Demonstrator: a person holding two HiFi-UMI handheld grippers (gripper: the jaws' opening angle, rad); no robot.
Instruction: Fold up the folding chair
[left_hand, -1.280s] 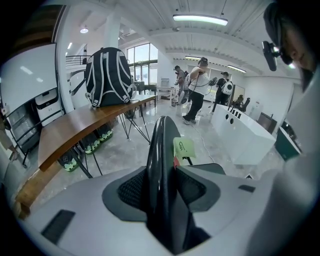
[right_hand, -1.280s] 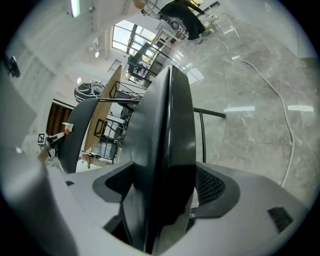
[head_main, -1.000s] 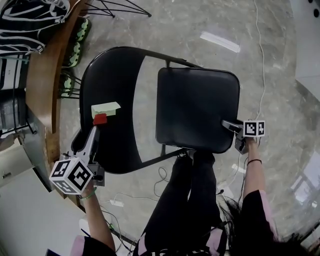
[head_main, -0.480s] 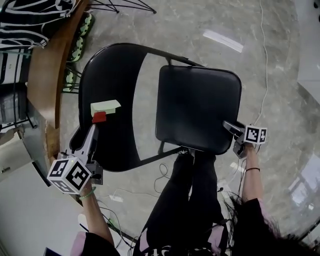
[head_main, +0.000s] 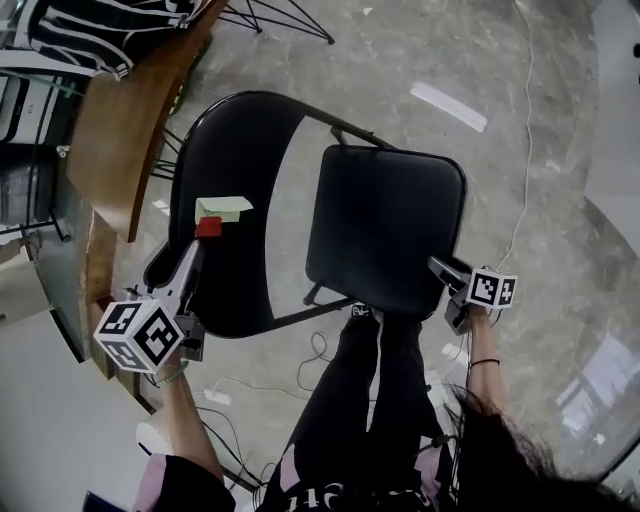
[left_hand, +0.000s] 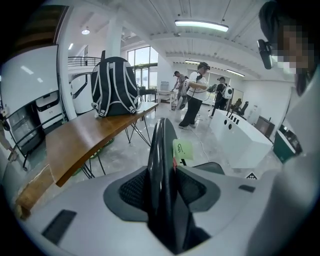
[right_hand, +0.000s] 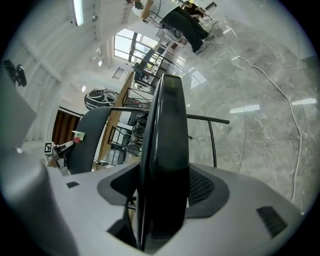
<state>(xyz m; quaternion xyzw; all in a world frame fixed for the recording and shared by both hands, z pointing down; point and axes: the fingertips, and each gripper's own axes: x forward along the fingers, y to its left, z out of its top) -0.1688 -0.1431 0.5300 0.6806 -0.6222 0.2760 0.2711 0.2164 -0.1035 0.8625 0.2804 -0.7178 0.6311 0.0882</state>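
The folding chair (head_main: 240, 280) stands unfolded on the marble floor (head_main: 400, 60), beside a wooden counter (head_main: 130, 150), directly in front of the person's legs. The left gripper (head_main: 215, 218) has its jaws clamped on the rim of the black backrest (head_main: 230, 160), which runs edge-on between the pads in the left gripper view. The right gripper (head_main: 440, 268) sits at the near right corner of the seat (head_main: 385, 225). Its jaws have just been closing, and the seat's edge fills the gap between them.
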